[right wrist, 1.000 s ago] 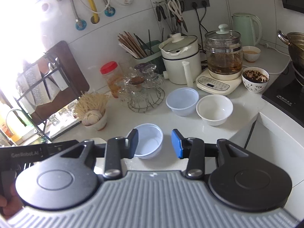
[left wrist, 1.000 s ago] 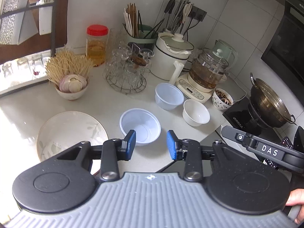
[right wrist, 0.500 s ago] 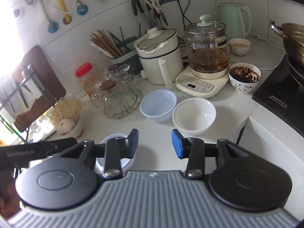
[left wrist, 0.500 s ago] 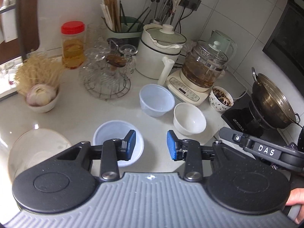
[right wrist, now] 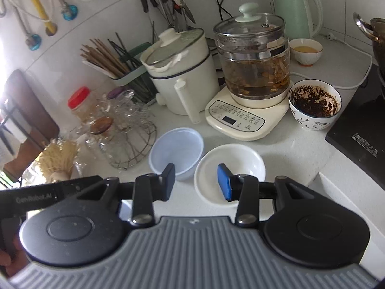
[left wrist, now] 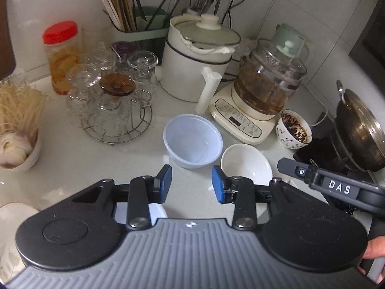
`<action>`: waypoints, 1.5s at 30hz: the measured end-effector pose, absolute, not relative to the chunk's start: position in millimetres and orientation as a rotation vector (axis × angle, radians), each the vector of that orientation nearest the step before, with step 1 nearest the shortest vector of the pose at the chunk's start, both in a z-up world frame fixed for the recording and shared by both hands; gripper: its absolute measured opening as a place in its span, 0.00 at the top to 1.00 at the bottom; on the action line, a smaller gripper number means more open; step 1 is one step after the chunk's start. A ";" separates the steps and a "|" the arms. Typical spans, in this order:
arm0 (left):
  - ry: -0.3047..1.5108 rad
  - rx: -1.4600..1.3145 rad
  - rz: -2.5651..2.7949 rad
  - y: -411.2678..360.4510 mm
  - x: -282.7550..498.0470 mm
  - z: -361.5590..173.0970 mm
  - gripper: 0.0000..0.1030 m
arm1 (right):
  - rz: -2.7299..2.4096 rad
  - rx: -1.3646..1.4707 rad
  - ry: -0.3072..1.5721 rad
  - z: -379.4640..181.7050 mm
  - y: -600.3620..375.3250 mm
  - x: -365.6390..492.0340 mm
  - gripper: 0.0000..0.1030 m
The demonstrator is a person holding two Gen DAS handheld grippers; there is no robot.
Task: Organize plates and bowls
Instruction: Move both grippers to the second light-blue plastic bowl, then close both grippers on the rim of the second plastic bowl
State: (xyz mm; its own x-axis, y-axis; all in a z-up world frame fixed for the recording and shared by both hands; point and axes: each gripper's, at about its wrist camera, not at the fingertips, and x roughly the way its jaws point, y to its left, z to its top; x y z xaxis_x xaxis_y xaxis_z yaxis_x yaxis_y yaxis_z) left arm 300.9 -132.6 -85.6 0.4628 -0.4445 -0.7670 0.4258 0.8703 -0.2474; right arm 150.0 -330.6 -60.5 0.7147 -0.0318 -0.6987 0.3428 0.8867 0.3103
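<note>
In the left wrist view, your left gripper (left wrist: 191, 183) is hovering partly open and empty at lower centre, the translucent plastic bowl (left wrist: 192, 144) just above it. In the right wrist view, your right gripper (right wrist: 196, 181) is gaping empty over the white ceramic bowl (right wrist: 229, 172); closing off-centre risks skidding its rim into that touching neighbour.

Pale translucent plastic bowl (left wrist: 156, 213) mostly hidden beneath left gripper (left wrist: 191, 183). White floral plate (left wrist: 9, 219) cut by frame edge. Dark metal wok (right wrist: 375, 36) cut off.
</note>
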 end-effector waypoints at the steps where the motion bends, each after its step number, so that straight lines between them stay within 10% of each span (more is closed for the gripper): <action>1: 0.959 -0.020 -0.529 -137.2 307.6 -90.0 0.59 | -0.215 0.445 0.760 -63.3 -334.5 155.4 0.59; 45: 1.204 -0.168 -0.397 -175.9 435.3 -216.5 0.72 | -0.099 0.439 0.989 -169.7 -358.9 308.0 0.63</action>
State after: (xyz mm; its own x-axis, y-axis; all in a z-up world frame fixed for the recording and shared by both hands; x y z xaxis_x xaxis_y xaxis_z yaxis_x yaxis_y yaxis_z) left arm 435.3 -175.9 -216.5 0.3005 -0.3855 -0.8724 0.2092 0.9191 -0.3340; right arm 308.0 -358.9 -169.7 0.5529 0.1157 -0.8252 0.2777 0.9081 0.3134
